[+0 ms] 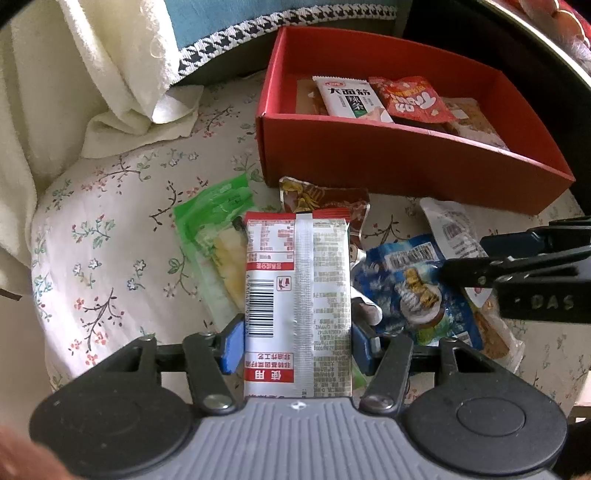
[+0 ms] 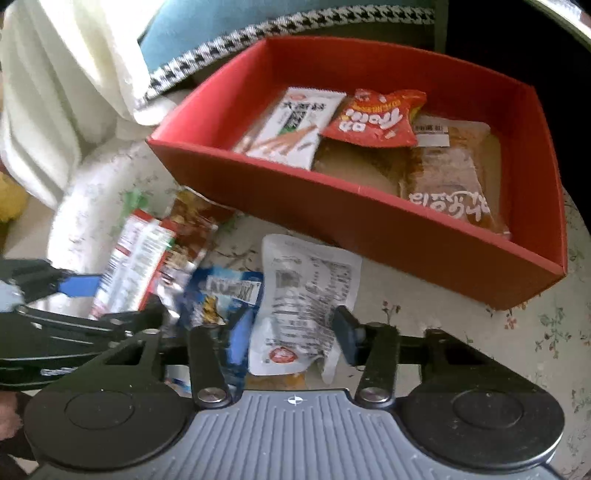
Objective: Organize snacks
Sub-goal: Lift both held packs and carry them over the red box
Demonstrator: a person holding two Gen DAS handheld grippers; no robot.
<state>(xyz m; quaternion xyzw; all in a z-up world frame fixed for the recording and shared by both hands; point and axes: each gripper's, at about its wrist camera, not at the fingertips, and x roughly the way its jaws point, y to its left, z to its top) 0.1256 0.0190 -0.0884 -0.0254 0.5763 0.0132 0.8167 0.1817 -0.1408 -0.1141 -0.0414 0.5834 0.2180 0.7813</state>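
Note:
My left gripper (image 1: pixel 297 336) is shut on a red-and-silver snack packet (image 1: pixel 297 295), held back side up above the pile. It also shows in the right wrist view (image 2: pixel 129 262). My right gripper (image 2: pixel 291 332) has its blue pads on either side of a white pouch (image 2: pixel 306 295) lying on the cloth; whether it grips it I cannot tell. The red box (image 1: pixel 399 166) stands beyond and holds several snacks, among them a white packet (image 2: pixel 291 125) and a red bag (image 2: pixel 373 118). The right gripper's fingers (image 1: pixel 517 266) enter the left wrist view from the right.
Loose on the floral cloth (image 1: pixel 110 258) lie a green packet (image 1: pixel 214 229), a brown-red packet (image 1: pixel 328 203) and a blue bag (image 1: pixel 410 284). A white towel (image 1: pixel 92 74) and a blue cushion with houndstooth trim (image 1: pixel 240 22) lie behind.

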